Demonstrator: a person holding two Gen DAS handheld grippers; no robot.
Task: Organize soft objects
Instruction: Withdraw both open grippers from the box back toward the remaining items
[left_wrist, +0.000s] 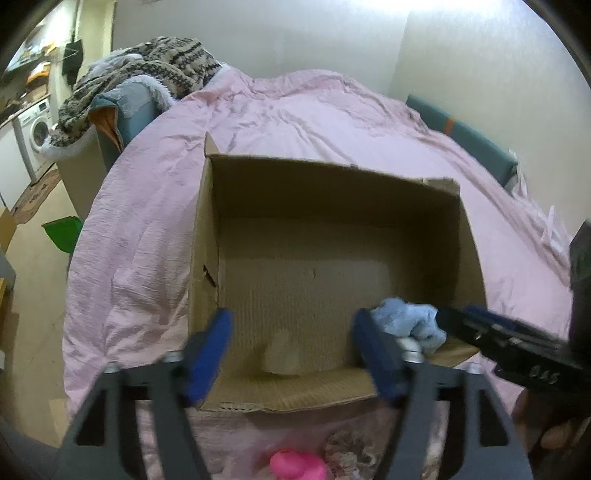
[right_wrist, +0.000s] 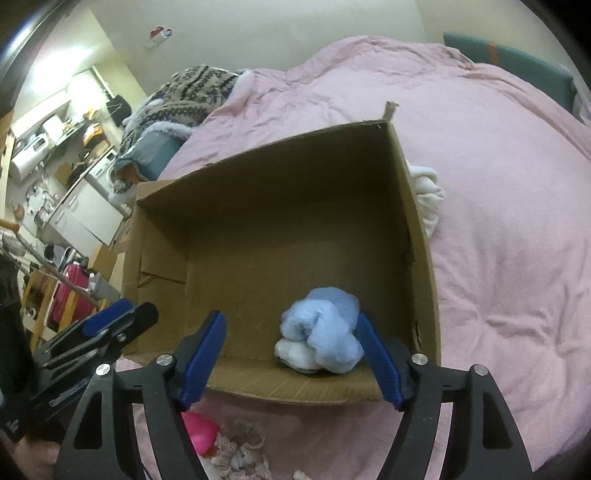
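Claws first: the right claw (right_wrist: 291, 358) is wide open over the blue soft toy (right_wrist: 325, 341) lying in the cardboard box (right_wrist: 280, 177) on the pink bed (right_wrist: 498, 221). The left claw (left_wrist: 291, 350) is wide open too. No writing shows, and the pink toy (left_wrist: 297, 466) is cut off at the bottom edge.

Open cardboard box (right_wrist: 280, 206) on the pink bedding; light-blue plush toy (right_wrist: 325, 328), crumpled, white underside showing, lying inside against the near wall; pink soft toy (right_wrist: 199, 430) outside, before the box.
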